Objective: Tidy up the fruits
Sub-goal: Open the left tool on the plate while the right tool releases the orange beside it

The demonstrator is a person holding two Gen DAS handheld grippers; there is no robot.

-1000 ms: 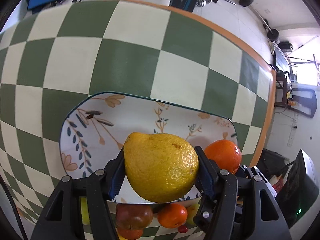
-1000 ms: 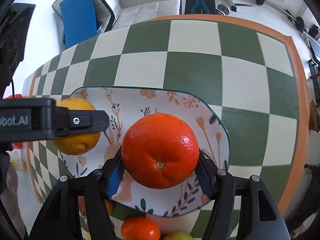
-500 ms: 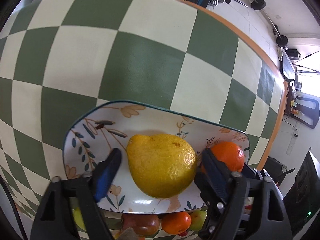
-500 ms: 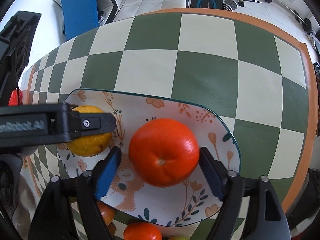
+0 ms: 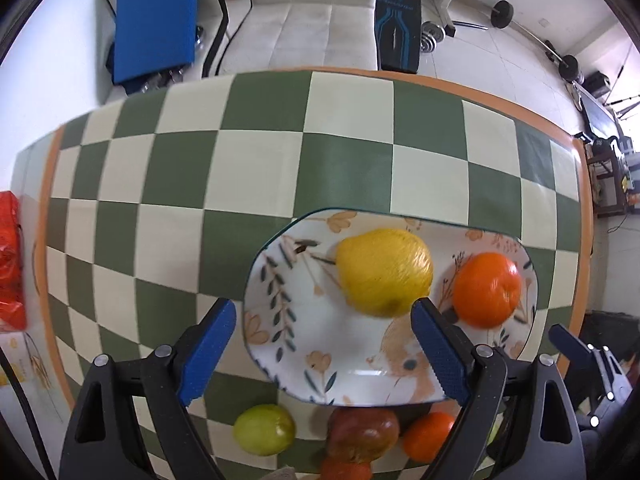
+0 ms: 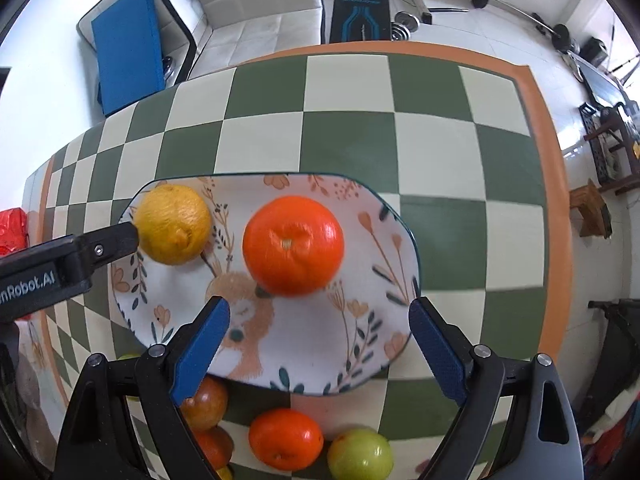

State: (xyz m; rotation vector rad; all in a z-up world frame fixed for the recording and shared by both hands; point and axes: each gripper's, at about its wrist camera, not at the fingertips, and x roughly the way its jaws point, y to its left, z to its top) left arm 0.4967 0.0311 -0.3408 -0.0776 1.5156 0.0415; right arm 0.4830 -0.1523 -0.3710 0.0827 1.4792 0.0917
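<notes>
Item: floral plate [image 6: 372, 216], white with a dark teal rim and leaf, flower and animal motifs, lay on a table [image 6: 440, 160] covered in a green-and-cream checked cloth with an orange border. Contents of plate: one lemon [image 6: 173, 224], yellow, at the plate's left end in the right wrist view; one large orange [image 6: 293, 245], near the middle, stem dimple facing up; the two fruits sat near each other but apart. Left gripper [image 5: 320, 346]: jaws spread wide, blue pads empty, nothing held; its right fingertip [image 5: 436, 348] stood just in front of the lemon [image 5: 384, 272], the orange [image 5: 488, 290] lying beyond that finger to the right on the plate [image 5: 280, 320]. Right gripper [image 6: 318, 344]: jaws likewise wide apart and holding nothing, the orange lying ahead of the gap between the pads. The left gripper's black finger [image 6: 100, 246] reached in from the left edge of the right wrist view, its tip at the lemon; contact could not be told. Loose fruit on the cloth at the near edge of the plate: a smaller orange [image 6: 286, 438], a green apple [image 6: 360, 455], a dark red-brown fruit [image 6: 206, 402], a further orange fruit [image 6: 216, 446] partly hidden by the gripper frame, and a second green fruit [image 5: 264, 429] seen from the left wrist. Off-table: red packaging [image 5: 10, 260] at the far left.
</notes>
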